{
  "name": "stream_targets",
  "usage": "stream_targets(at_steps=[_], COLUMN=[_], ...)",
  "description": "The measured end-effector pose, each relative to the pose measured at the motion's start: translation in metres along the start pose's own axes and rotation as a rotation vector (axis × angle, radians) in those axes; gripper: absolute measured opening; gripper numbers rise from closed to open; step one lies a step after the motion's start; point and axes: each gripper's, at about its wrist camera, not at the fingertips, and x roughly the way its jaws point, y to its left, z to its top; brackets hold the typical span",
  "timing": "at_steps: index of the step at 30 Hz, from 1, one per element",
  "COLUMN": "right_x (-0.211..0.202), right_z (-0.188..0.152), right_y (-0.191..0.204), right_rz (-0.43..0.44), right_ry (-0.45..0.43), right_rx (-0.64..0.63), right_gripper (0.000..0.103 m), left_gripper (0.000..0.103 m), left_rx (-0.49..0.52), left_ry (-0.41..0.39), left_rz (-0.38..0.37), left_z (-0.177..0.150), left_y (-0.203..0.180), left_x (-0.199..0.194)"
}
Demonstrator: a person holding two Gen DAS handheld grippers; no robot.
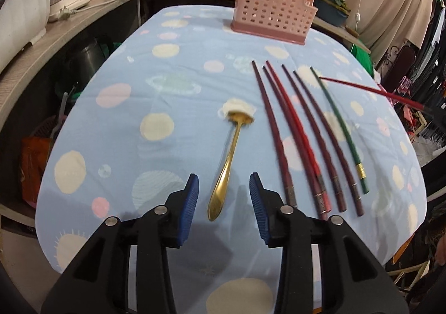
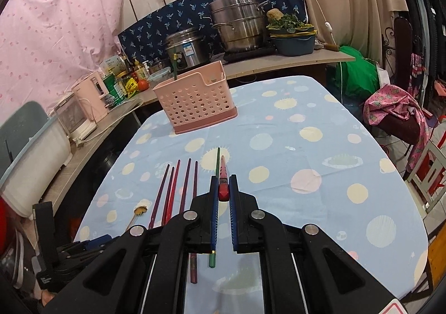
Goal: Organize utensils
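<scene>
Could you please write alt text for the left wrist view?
The open left gripper hovers over a gold spoon on a spotted blue tablecloth. Six chopsticks lie right of it; a pink basket stands behind.

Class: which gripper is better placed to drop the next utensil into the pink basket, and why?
Right gripper: it already clamps a red chopstick aimed toward the pink basket. The left gripper is open, the gold spoon unheld.

The left tool point(image 1: 224, 188) points steeply downward, its blue pads point(image 1: 192, 197) parted with nothing pressed between them. The right tool point(image 2: 223, 188) tilts down less steeply, clamped tight on a red chopstick point(image 2: 223, 174).
</scene>
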Motion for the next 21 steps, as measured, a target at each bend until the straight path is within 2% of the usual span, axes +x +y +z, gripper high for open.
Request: stream_targets(at_steps=[6, 8, 9, 14, 21], right_x=[0.0, 0.0, 0.0, 0.0, -0.004], right_z=[-0.003, -0.005, -0.006, -0.006, 0.0], right_y=[0.0, 0.001, 0.001, 0.001, 0.003], right_rz=[0.0, -0.001, -0.001, -0.002, 0.0], right_ry=[0.007, 0.009, 0.01, 0.011, -0.017], right_rx=[-0.001, -0.001, -0.001, 0.0, -0.005], right_gripper=[0.007, 0.007, 0.007, 0.007, 0.007], left_gripper=[0.033, 0.017, 0.012, 0.01, 0.01], left_rx=[0.021, 0.027, 0.028, 0.036, 0.023], left_ry=[-0.008, -0.008, -0.004, -0.007, -0.087], left_rz=[0.016, 0.018, 0.012, -0.005, -0.029], left_z=[-0.008, -0.009, -0.01, -0.011, 0.009], left_y=[0.0, -0.001, -0.002, -0.005, -0.007], left_x=[0.005, 0.004, 0.004, -0.002, -0.038])
